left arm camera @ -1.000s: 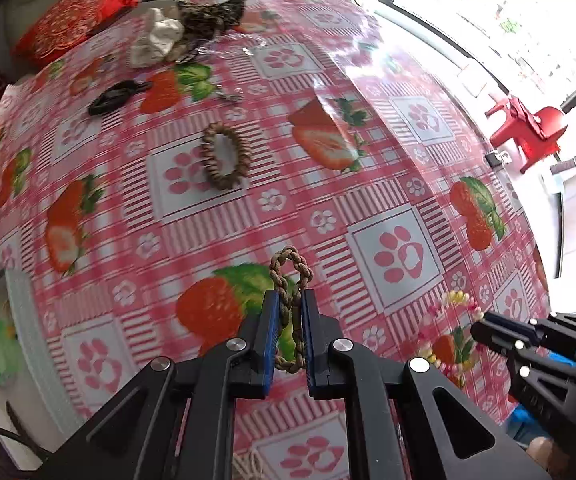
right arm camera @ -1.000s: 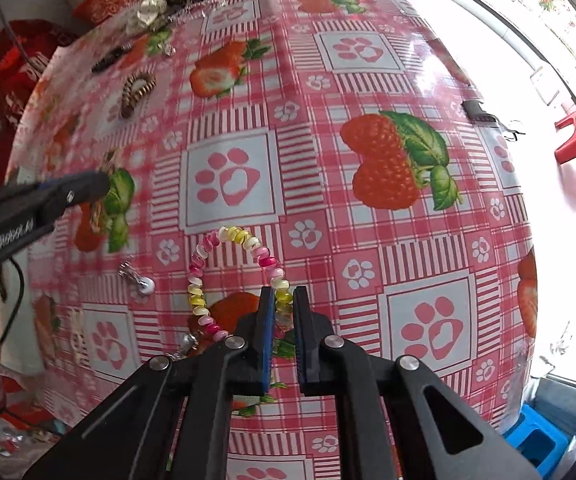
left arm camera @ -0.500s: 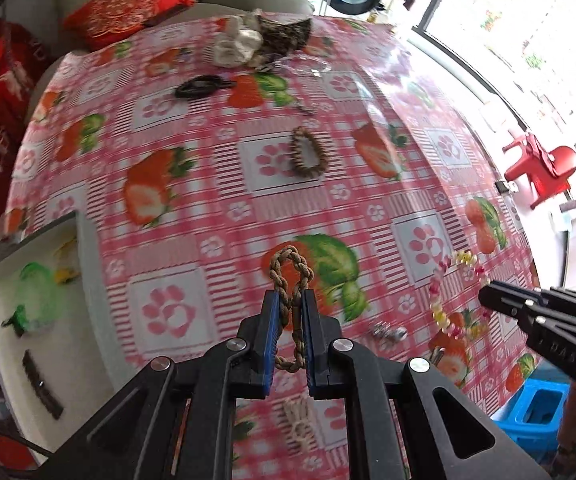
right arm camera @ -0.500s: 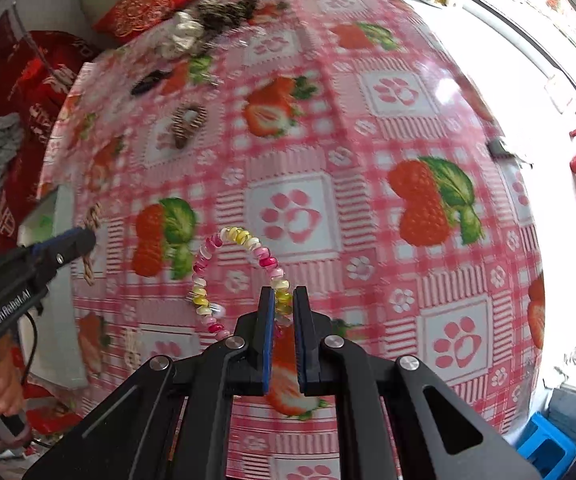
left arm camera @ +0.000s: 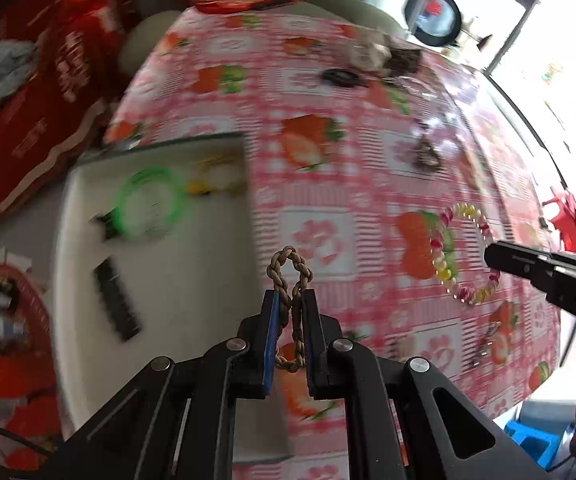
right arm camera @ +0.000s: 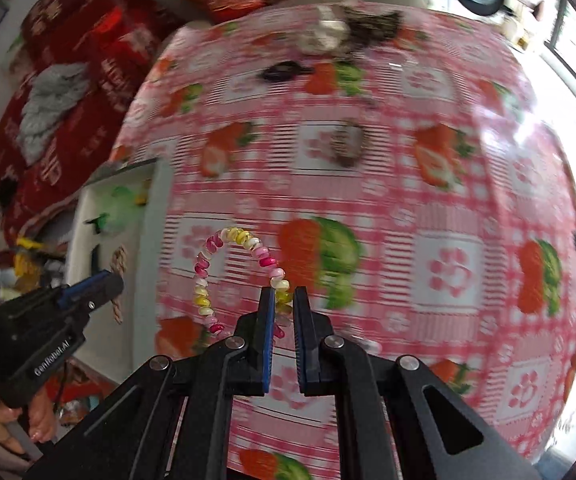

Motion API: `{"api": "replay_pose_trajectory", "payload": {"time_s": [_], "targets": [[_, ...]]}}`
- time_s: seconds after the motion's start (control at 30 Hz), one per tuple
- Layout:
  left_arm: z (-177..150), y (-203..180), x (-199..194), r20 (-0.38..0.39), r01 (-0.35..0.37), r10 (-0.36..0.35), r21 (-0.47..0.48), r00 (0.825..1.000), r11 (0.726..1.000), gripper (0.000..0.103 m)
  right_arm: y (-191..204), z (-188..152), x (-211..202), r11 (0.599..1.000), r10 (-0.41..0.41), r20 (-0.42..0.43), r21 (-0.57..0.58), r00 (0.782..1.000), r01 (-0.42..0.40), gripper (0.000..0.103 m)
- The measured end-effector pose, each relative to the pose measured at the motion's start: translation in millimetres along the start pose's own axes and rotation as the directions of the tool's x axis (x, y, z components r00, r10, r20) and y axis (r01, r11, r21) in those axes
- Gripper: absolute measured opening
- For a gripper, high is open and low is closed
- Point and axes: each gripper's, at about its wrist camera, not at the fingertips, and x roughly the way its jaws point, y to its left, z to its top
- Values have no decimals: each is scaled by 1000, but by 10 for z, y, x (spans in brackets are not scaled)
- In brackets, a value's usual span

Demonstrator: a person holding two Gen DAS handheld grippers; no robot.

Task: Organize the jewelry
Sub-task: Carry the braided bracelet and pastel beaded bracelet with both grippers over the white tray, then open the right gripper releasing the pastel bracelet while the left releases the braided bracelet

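Transport is the step: left gripper (left arm camera: 290, 306) pinches the braided rope bracelet (left arm camera: 290, 276) above the white tray (left arm camera: 192, 280), right gripper (right arm camera: 284, 304) pinches the bead bracelet (right arm camera: 240, 268) over the table, so each needs lowering into the tray at left.

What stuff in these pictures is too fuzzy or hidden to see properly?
- Yellow thing in the white tray, left wrist view: motion blur, so I cannot tell what it is.
- Pale and dark heap at the table's far edge, right wrist view: blurred, unidentifiable.
- Lower part of the braided rope bracelet, left wrist view: hidden between the left gripper fingers.
- Small metal bits on the cloth, left wrist view: too small and smeared.
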Motion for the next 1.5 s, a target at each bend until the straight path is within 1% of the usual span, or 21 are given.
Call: {"api": "replay_pose_trajectory", "payload": {"time_s": [0.17, 0.37, 0.57, 0.7, 0.87, 1.13, 1.33, 1.5], "targets": [[-199, 446, -58, -8, -47, 47, -89, 999, 995, 18, 519, 102, 183, 994, 50, -30, -99, 998, -53, 10], [-409, 869, -32, -29, -89, 86, -167, 996, 982, 18, 1128, 161, 463, 971, 89, -85, -213, 992, -105, 10], [-551, 1091, 120, -69, -126, 116, -176, 991, 976, 18, 1551, 204, 730, 948, 86, -126, -294, 988, -120, 10], [-614, 1165, 235, -95, -135, 119, -184, 988, 974, 18, 1747, 253, 960, 937, 55, -168, -331, 984, -109, 10], [-639, 1259, 362, -117, -148, 126, -203, 985, 968, 18, 1874, 312, 1222, 923, 1, -204, -378, 979, -80, 10], [-563, 1329, 478, -114, -166, 145, -209, 983, 964, 18, 1886, 486, 1493, 918, -85, -212, -397, 974, -6, 10], [-485, 1336, 507, -106, -186, 168, -197, 980, 963, 18, 1898, 602, 1601, 915, -119, -198, -402, 973, 31, 10], [-451, 1341, 513, -109, -200, 182, -185, 977, 962, 19, 1898, 634, 1672, 919, -122, -204, -394, 971, 33, 10]]}}
